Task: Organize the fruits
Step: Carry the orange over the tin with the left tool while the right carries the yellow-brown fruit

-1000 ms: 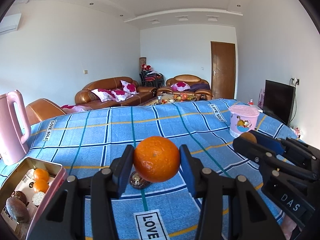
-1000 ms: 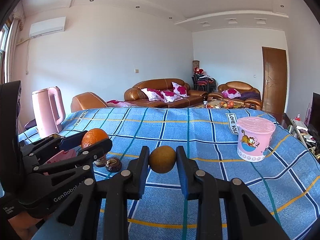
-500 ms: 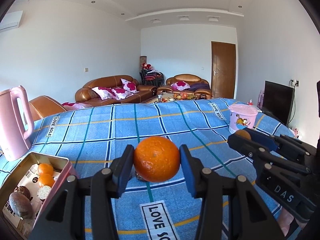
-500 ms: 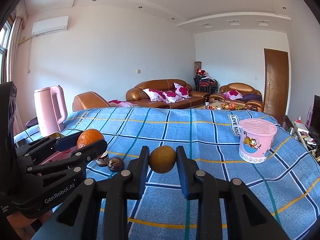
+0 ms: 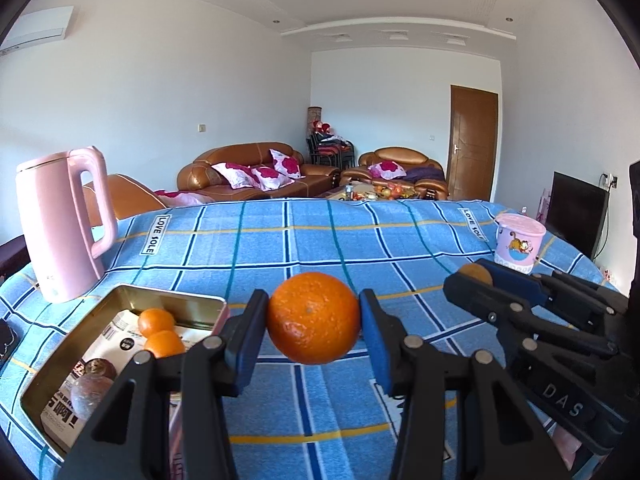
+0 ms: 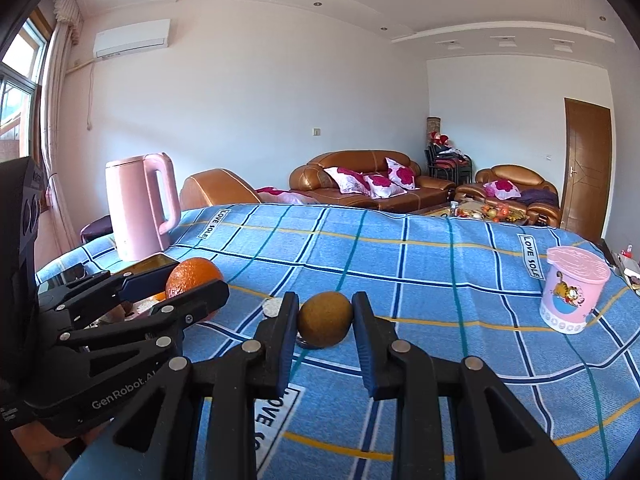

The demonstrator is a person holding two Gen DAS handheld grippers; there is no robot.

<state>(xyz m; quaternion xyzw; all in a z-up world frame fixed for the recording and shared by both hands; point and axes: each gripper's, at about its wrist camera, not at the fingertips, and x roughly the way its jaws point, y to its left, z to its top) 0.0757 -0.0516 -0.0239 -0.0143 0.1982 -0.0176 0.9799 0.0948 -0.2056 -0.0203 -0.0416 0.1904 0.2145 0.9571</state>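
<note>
The left tongs [image 5: 314, 320] pinch a large orange [image 5: 313, 317] between their blue pads, carried above the blue checked cloth of the table [image 5: 360, 240]. The right tongs [image 6: 325, 322] pinch a small brown round fruit [image 6: 325, 318], perhaps a kiwi or a passion fruit; the rind is too plain to tell. Both fruits hang clear of the cloth.

The open metal tin [image 5: 168, 294] lies at the near left, just below and left of the orange. It already holds two small oranges [image 5: 157, 320] and darker fruits at its near end, all lying on printed paper. A pink kettle [image 5: 60, 224] stands beyond the tin on the far left, and a pink cartoon cup [image 5: 519, 244] stands well apart on the far right.

The step in hand looks like delivery to the tin. To do it well, bring the left tongs over the bare far-right part of the tin, lower until the orange nearly touches the paper, then spread the pads slowly so that it does not roll onto the small oranges. Keep the right tongs back until the left ones are clear, since the two tools sit close together.
</note>
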